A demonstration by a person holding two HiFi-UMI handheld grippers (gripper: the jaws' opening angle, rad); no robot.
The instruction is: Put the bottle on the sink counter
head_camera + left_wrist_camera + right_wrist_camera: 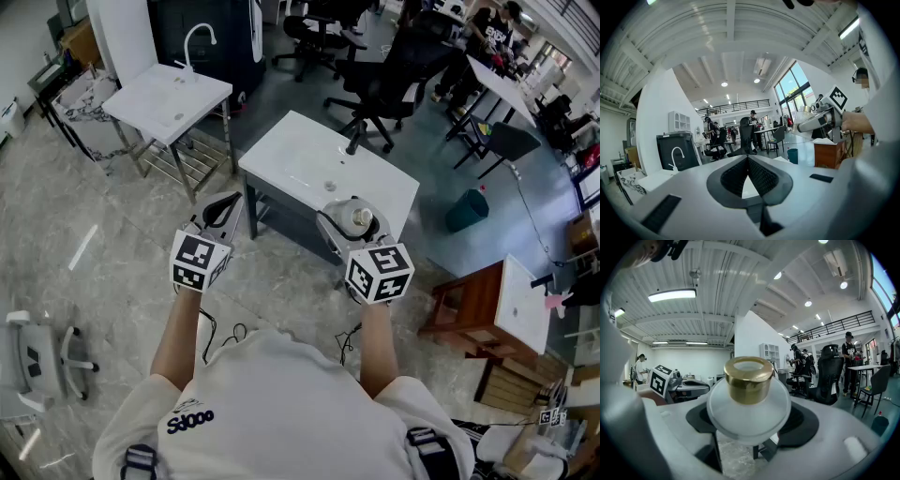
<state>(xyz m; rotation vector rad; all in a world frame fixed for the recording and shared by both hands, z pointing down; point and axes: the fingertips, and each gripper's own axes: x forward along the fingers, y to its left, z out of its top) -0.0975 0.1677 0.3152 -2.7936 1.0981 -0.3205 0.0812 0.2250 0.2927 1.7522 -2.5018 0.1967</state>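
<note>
Left gripper [748, 164]: jaws pressed together at the tips, nothing between them.
Right gripper [749, 420]: jaws spread wide, pinching the bottle on both sides.
Bottle [749, 404]: round frosted body, 1 gold cap [748, 379], upright, held in the air near the counter's front edge.
Sink counter [300, 159]: white, just ahead of the 2 grippers, 1 dark faucet [354, 139] at its far side.

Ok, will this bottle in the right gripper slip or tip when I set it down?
The bottle looks like frosted glass, so it is probably fragile and fairly heavy for its size. Its rounded body may slip in the right gripper, and could roll if laid sideways on the sink counter.
</note>
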